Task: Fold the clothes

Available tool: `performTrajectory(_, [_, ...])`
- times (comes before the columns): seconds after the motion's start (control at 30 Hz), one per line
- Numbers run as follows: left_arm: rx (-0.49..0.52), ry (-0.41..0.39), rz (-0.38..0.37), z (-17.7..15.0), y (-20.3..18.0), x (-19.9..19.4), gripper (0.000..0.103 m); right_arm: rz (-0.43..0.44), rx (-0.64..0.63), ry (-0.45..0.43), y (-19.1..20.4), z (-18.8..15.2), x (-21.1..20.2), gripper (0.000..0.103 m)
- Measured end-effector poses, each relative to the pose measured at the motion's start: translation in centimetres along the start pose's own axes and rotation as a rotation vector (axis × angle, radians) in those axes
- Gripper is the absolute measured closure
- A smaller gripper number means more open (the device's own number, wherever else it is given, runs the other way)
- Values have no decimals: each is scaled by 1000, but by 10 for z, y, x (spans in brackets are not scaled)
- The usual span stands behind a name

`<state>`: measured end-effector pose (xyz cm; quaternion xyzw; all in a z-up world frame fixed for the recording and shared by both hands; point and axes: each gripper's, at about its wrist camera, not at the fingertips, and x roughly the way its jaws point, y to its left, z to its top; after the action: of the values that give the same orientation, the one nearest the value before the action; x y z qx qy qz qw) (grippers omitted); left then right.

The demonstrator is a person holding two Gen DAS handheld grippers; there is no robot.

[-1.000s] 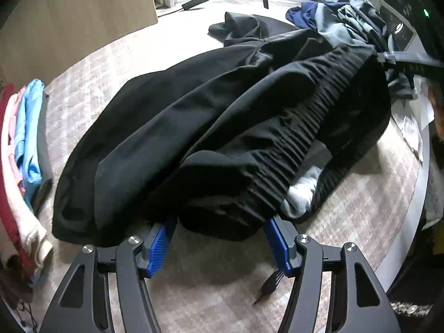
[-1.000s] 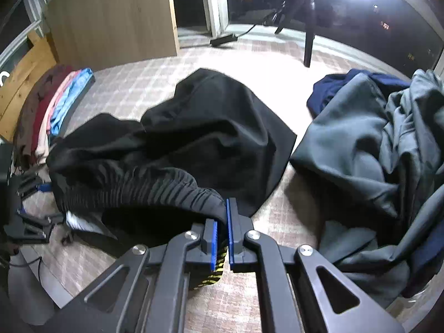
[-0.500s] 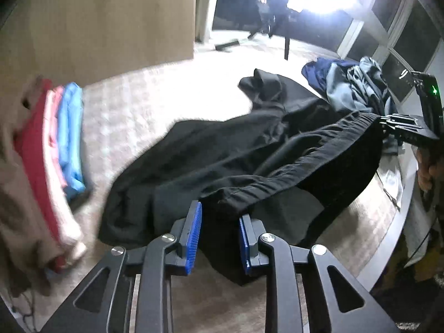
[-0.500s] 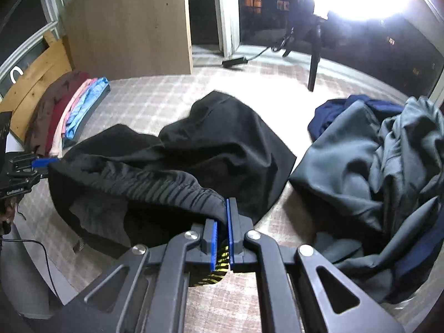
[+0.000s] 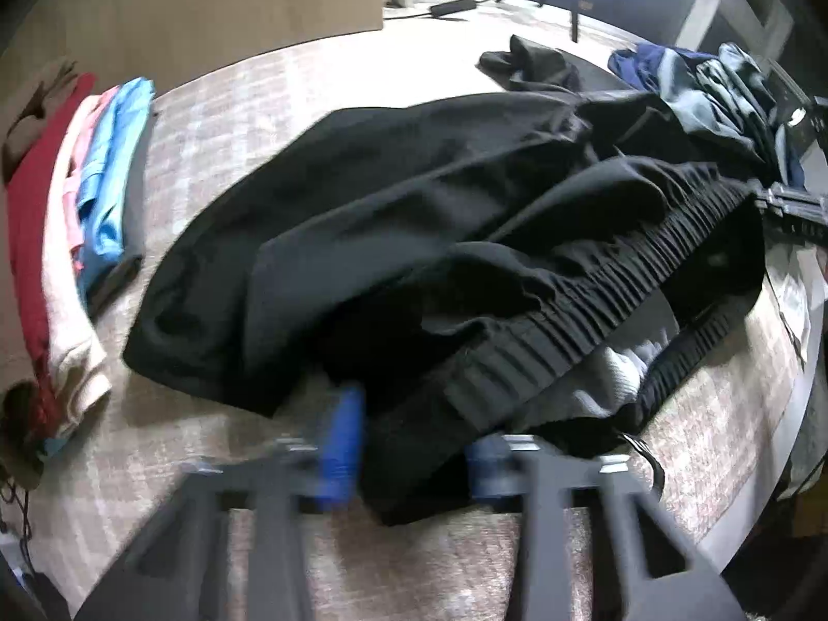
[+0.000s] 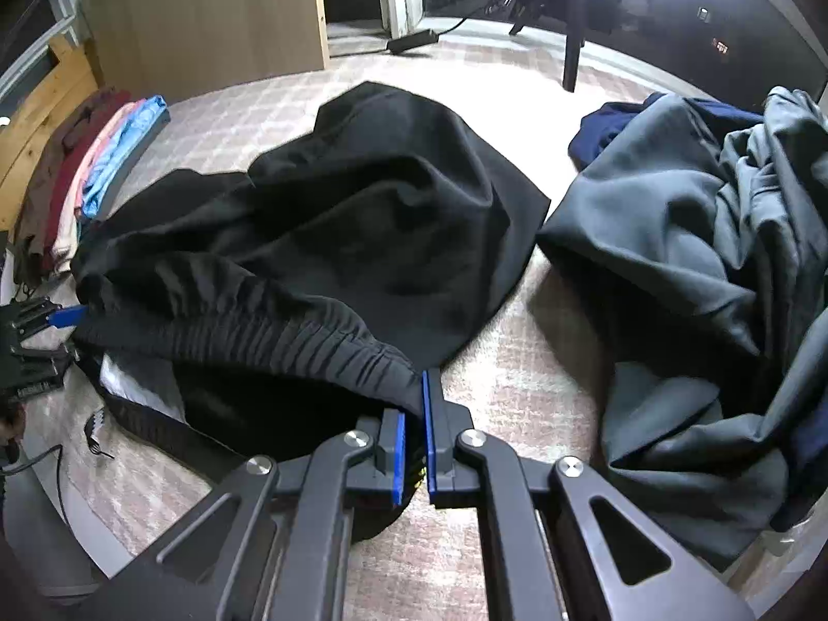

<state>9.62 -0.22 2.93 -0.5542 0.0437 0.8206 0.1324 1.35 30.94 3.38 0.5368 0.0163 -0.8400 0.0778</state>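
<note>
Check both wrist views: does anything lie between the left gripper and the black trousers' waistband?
Nothing visible does. The left gripper has its blue pads either side of the black trousers at the waistband; whether they pinch it is blurred. The right gripper clamps the other end.

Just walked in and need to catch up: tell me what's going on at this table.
A person with a handheld gripper in each hand is working on a pair of black elastic-waist trousers spread on the checked tablecloth. The right gripper is clamped on one end of the ribbed waistband. The left gripper, blurred, stands open astride the waistband's other end. Folded clothes in red, pink and blue are stacked at one side; a grey and navy unfolded heap waits at the other.
</note>
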Motion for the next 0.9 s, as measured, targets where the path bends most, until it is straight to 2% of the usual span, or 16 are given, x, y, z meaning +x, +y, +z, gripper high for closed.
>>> performTrajectory(0.07, [-18, -12, -25, 7, 7, -14, 97, 17, 5, -23, -1, 3, -9, 98])
performTrajectory(0.13, [-6, -79, -37, 20, 12, -52, 97, 51, 20, -82, -3, 11, -35, 98])
performTrajectory(0.23, [87, -215, 22, 43, 7, -128, 96, 99, 18, -211, -4, 30, -96, 98])
performTrajectory(0.37, [225, -387, 134, 66, -11, -227, 96, 77, -45, -403, 7, 53, -191, 98])
performTrajectory(0.47, [299, -458, 174, 75, -23, -278, 96, 64, -70, -512, 9, 56, -256, 98])
performTrajectory(0.57, [382, -495, 208, 70, -42, -319, 96, 45, -93, -586, 13, 46, -307, 98])
performTrajectory(0.73, [469, -506, 248, 38, -65, -362, 94, 46, -137, -661, 23, 11, -367, 98])
performTrajectory(0.83, [470, -490, 213, 36, -65, -374, 93, 74, -151, -675, 29, -2, -390, 98])
performTrajectory(0.9, [464, -475, 185, 39, -62, -376, 92, 97, -145, -662, 28, 1, -390, 98])
